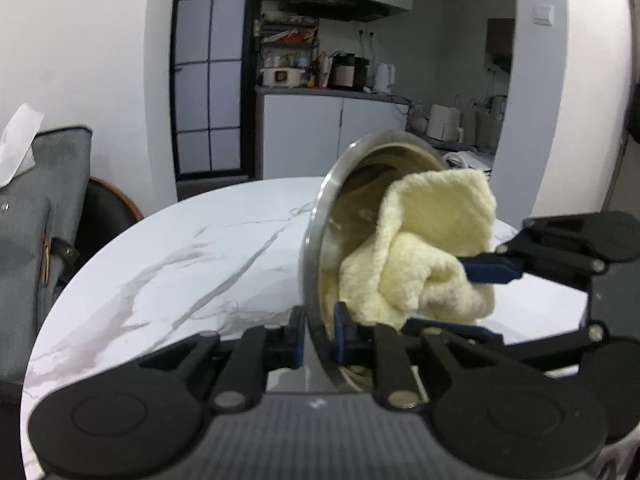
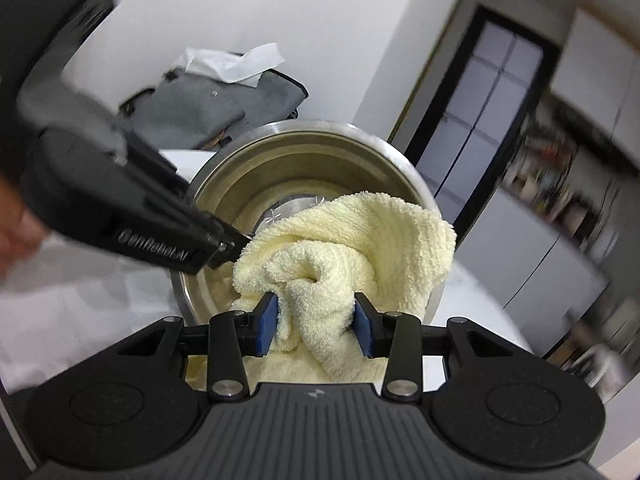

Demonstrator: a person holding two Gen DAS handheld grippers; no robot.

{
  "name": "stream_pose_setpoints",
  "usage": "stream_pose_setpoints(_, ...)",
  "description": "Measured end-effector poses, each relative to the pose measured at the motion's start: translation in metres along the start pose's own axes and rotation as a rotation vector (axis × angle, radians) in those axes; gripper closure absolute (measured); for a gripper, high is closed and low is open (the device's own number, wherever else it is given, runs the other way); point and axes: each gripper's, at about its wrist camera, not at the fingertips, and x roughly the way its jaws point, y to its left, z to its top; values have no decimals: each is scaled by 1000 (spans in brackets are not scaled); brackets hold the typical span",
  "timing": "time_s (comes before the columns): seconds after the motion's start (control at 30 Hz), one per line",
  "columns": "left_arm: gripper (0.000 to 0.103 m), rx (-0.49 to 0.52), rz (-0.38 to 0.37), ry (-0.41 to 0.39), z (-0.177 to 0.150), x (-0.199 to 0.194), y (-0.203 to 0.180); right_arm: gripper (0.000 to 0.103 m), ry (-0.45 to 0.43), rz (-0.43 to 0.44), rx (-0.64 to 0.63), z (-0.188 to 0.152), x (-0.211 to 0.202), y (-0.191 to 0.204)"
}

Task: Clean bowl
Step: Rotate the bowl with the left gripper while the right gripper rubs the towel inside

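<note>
while tilted on its side, bowl point(image 1: 320, 216) rim clamped in left claw point(image 1: 318, 338), towel point(image 2: 340, 248) in right claw point(image 2: 316, 326)

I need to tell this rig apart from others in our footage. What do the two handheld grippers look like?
Both look alike: the left gripper and right gripper have glossy black linkage arms with silver pivot pins, blue pads on the fingers, and a grey ribbed body with round black caps. White lettering runs along the left one's side. No cables or sleeves show.
</note>
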Motion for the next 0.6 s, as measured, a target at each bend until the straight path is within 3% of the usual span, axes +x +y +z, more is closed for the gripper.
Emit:
stream_pose_setpoints(0.1, 82, -43, -33, -13, -1, 0, 4, 59, 8, 55, 106, -2, -1, -12)
stream_pose_setpoints(0.23, 83, 13, -10, -6, -3, 2, -3, 59, 14, 121, 228, -7, -2, -24)
stream_pose_setpoints(0.3, 83, 24, 3, 1, -2, 2, -6, 59, 16, 128, 245, -8, -2, -25)
stream_pose_setpoints(0.6, 85, -111, -37, 75, 4, 9, 9, 59, 20, 118, 240, -7, -2, -22)
